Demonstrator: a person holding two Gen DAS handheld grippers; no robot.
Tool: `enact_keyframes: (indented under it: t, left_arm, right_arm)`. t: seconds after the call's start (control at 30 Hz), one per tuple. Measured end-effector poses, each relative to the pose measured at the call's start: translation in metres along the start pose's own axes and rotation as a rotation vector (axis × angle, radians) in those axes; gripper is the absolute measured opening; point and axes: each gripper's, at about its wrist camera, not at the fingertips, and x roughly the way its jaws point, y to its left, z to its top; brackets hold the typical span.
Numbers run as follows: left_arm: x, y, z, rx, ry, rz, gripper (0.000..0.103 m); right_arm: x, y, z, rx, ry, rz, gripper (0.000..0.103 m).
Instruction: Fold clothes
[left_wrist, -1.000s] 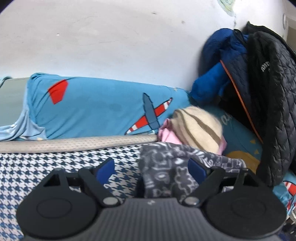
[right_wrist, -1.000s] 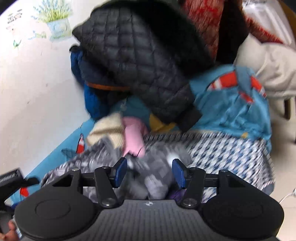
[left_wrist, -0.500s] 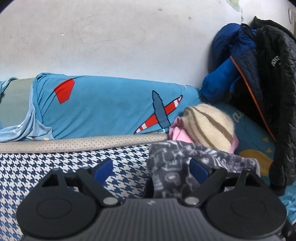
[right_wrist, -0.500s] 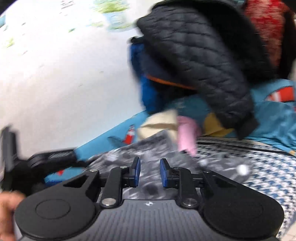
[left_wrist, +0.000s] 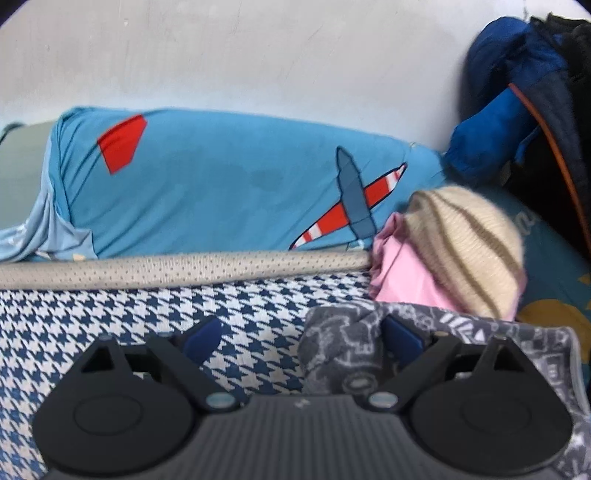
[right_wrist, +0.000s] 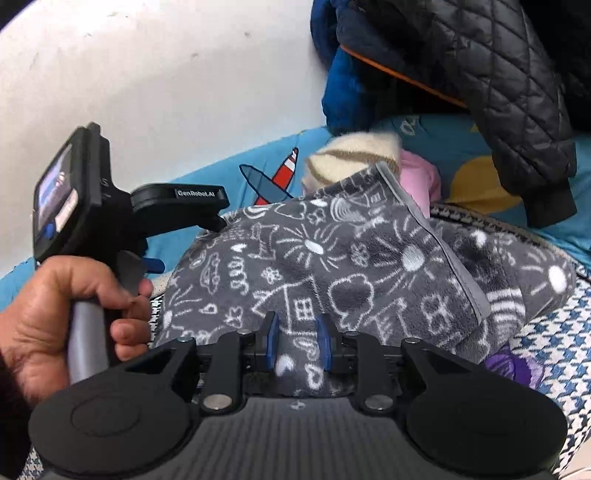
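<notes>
A grey fleece garment with white doodle print (right_wrist: 351, 258) lies bunched on the houndstooth bed cover (left_wrist: 110, 314). My right gripper (right_wrist: 298, 328) is shut on its near fold, with fleece pinched between the blue pads. My left gripper (left_wrist: 301, 332) is low over the cover and its jaws are opening. The garment's left edge (left_wrist: 343, 343) reaches into the gap and lies against the right finger (left_wrist: 400, 334), but the pads do not press on it. In the right wrist view a hand (right_wrist: 55, 314) holds the left gripper's handle beside the garment.
A blue aeroplane-print bolster (left_wrist: 221, 184) lies along the white wall. A cream striped knit hat (left_wrist: 461, 251) and a pink garment (left_wrist: 402, 273) sit behind the fleece. A black quilted jacket (right_wrist: 498, 74) and a blue jacket (left_wrist: 498, 110) are piled at the right. Something purple (right_wrist: 509, 365) pokes out under the fleece.
My right gripper's jaws have narrowed onto the grey fleece and its view has swung left, bringing the left gripper and hand into sight. The left gripper's jaws have widened and it has moved lower.
</notes>
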Motion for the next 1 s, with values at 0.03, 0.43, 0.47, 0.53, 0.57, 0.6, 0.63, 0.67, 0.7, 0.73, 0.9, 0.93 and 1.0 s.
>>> enact_keyframes:
  t: [0.03,0.43,0.47,0.53,0.57,0.6,0.63,0.67,0.7,0.73,0.9,0.93,1.0]
  left_arm:
    - [0.005,0.000,-0.002,0.000,0.000,0.010,0.099]
    - [0.012,0.002,-0.010,0.009,-0.029,0.061,0.102]
    - [0.008,0.002,-0.010,0.007,-0.033,0.055,0.101]
    - [-0.003,0.002,-0.008,0.020,-0.046,0.043,0.099]
    - [-0.010,0.001,-0.007,0.030,-0.056,0.039,0.099]
    - [-0.016,0.000,-0.007,0.042,-0.065,0.035,0.099]
    - [-0.023,-0.001,-0.007,0.054,-0.072,0.031,0.099]
    - [-0.030,-0.002,-0.008,0.065,-0.076,0.028,0.099]
    - [-0.036,-0.002,-0.010,0.069,-0.077,0.025,0.099]
    - [-0.042,0.000,-0.012,0.065,-0.074,0.019,0.099]
    - [-0.067,0.009,-0.031,0.043,-0.057,-0.018,0.099]
    - [-0.070,0.010,-0.037,0.048,-0.053,-0.020,0.099]
    - [-0.077,0.010,-0.048,0.067,-0.048,-0.015,0.099]
  right_arm:
    - [-0.001,-0.002,0.001,0.007,0.001,0.003,0.021]
    - [-0.008,-0.012,0.010,0.081,-0.060,0.058,0.020]
    - [-0.012,-0.013,0.011,0.083,-0.086,0.067,0.021]
    - [-0.018,-0.015,0.014,0.066,-0.154,0.068,0.021]
    - [-0.019,-0.016,0.016,0.062,-0.175,0.066,0.021]
    - [-0.017,-0.019,0.020,0.072,-0.188,0.065,0.021]
    - [-0.015,-0.021,0.023,0.082,-0.201,0.064,0.021]
    - [-0.012,-0.024,0.027,0.092,-0.214,0.062,0.021]
    - [-0.009,-0.025,0.031,0.104,-0.224,0.057,0.021]
    - [-0.007,-0.027,0.035,0.106,-0.238,0.058,0.021]
    - [0.008,-0.033,0.059,0.104,-0.297,0.065,0.022]
    - [0.013,-0.035,0.064,0.113,-0.302,0.068,0.022]
    - [0.021,-0.038,0.073,0.136,-0.283,0.080,0.024]
